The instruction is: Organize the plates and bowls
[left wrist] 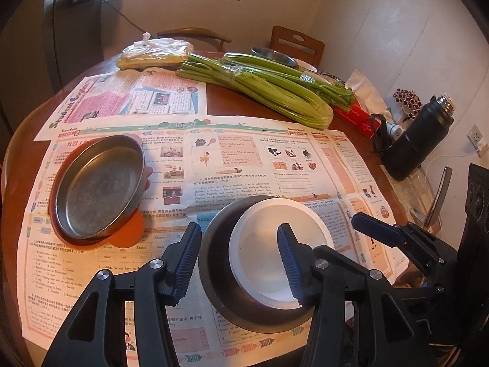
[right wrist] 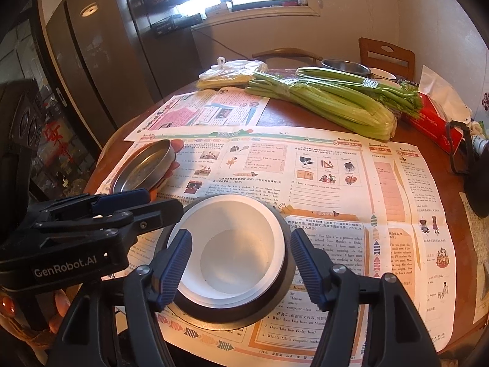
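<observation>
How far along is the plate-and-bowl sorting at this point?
Done: the white bowl sits nested in the dark bowl, and the metal pan lies tilted on the orange plate. In hand: nothing; the left gripper and right gripper are both open around the bowls. Left: the steel bowl and white dish at the far edge remain unsorted.

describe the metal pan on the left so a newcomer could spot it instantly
Start at the round wooden table covered with printed newspaper sheets. On the paper's left side, well away from the green celery bundle, lies a shallow round steel pan tilted on an orange plastic plate. Unlike the white bowl nested in a dark bowl near the tools, it is bare grey metal with low straight sides.
</observation>
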